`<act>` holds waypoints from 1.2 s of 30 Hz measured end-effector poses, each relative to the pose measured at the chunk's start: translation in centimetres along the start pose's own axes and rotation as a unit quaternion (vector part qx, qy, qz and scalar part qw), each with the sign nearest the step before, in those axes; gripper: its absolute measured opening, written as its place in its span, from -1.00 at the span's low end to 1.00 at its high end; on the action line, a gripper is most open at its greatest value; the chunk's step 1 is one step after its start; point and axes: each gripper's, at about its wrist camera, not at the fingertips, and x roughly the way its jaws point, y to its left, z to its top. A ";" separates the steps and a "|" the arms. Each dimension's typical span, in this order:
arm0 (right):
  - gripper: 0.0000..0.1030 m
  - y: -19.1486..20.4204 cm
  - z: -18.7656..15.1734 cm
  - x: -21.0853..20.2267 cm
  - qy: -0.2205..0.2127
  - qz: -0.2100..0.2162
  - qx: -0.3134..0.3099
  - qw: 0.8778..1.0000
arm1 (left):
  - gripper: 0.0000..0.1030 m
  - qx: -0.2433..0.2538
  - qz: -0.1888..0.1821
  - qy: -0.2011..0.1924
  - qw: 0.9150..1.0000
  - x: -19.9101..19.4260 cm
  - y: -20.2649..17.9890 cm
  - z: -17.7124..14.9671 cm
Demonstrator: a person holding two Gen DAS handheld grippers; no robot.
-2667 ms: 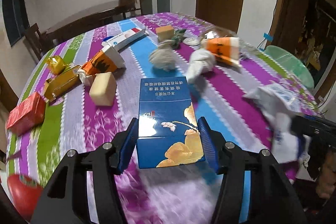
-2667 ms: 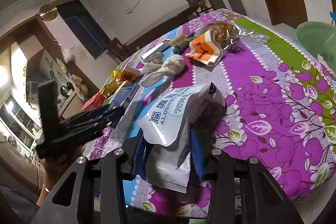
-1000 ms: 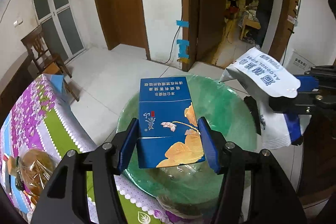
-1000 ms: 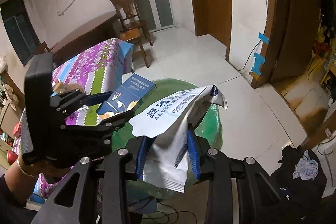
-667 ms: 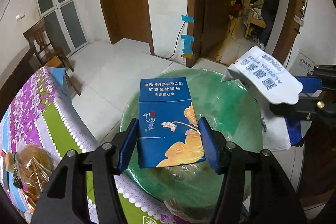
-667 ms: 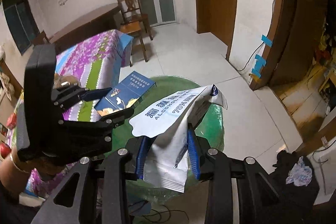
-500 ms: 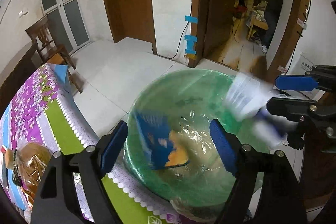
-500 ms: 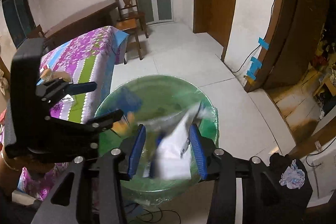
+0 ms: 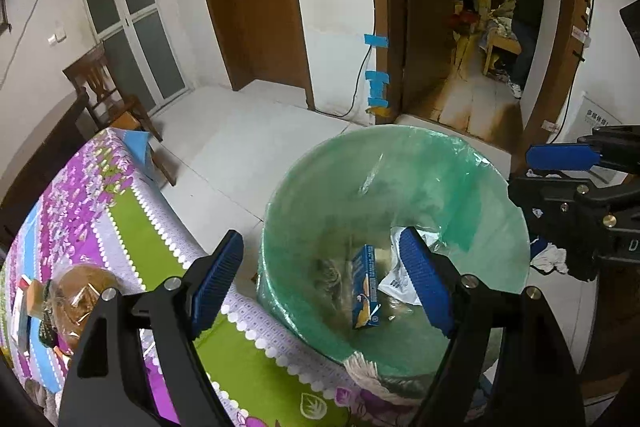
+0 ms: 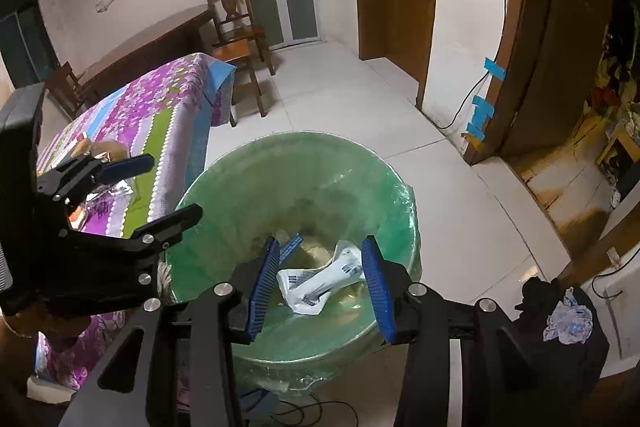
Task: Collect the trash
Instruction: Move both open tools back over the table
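Above the green-lined bin (image 9: 460, 163), both grippers hang with nothing between their jaws. The left gripper (image 9: 320, 283) has just spread wide; the right gripper (image 10: 320, 287) has also just parted its jaws, less far. The blue box (image 9: 366, 293) and the white wipes pack (image 10: 320, 281) lie at the bin's bottom, near each other. The table (image 9: 132, 235) stands just beside the bin.

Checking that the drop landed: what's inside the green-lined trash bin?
The trash bin holds a blue carton and a white wipes packet. Both grippers' fingers cover part of its bottom.
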 end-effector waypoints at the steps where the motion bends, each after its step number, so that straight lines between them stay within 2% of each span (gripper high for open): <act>1: -0.13 0.1 -0.3 -0.1 -0.002 -0.003 -0.003 1.000 | 0.50 0.000 0.002 -0.002 1.000 -0.2 0.2 -0.2; 5: -0.12 0.7 -0.9 -0.6 -0.016 -0.009 -0.004 1.000 | 0.50 0.002 0.020 -0.015 1.000 -1.0 0.3 -0.6; 10: -0.12 1.5 -2.5 -1.4 -0.045 -0.028 0.004 0.999 | 0.55 -0.009 0.068 -0.046 0.997 -2.7 1.0 -1.4; 16: -0.10 3.9 -4.5 -3.3 -0.109 -0.044 0.006 0.993 | 0.60 -0.022 0.130 -0.067 0.989 -4.8 2.5 -3.4; 22: 0.06 8.2 -7.1 -5.5 -0.189 -0.057 -0.007 0.980 | 0.63 -0.055 0.163 -0.079 0.982 -8.1 5.4 -6.9; 25: 0.09 11.1 -8.5 -6.0 -0.219 -0.048 -0.016 0.974 | 0.65 -0.077 0.182 -0.085 0.977 -10.2 7.3 -8.8; 29: 0.16 14.8 -9.9 -5.8 -0.235 -0.032 -0.037 0.971 | 0.67 -0.118 0.202 -0.083 0.969 -12.9 10.3 -11.9; 32: 0.20 17.9 -10.7 -5.1 -0.230 -0.018 -0.064 0.971 | 0.67 -0.141 0.218 -0.081 0.962 -14.6 12.4 -14.0; 36: 0.26 21.0 -11.3 -4.3 -0.210 0.013 -0.084 0.974 | 0.67 -0.186 0.242 -0.073 0.949 -17.4 16.2 -17.6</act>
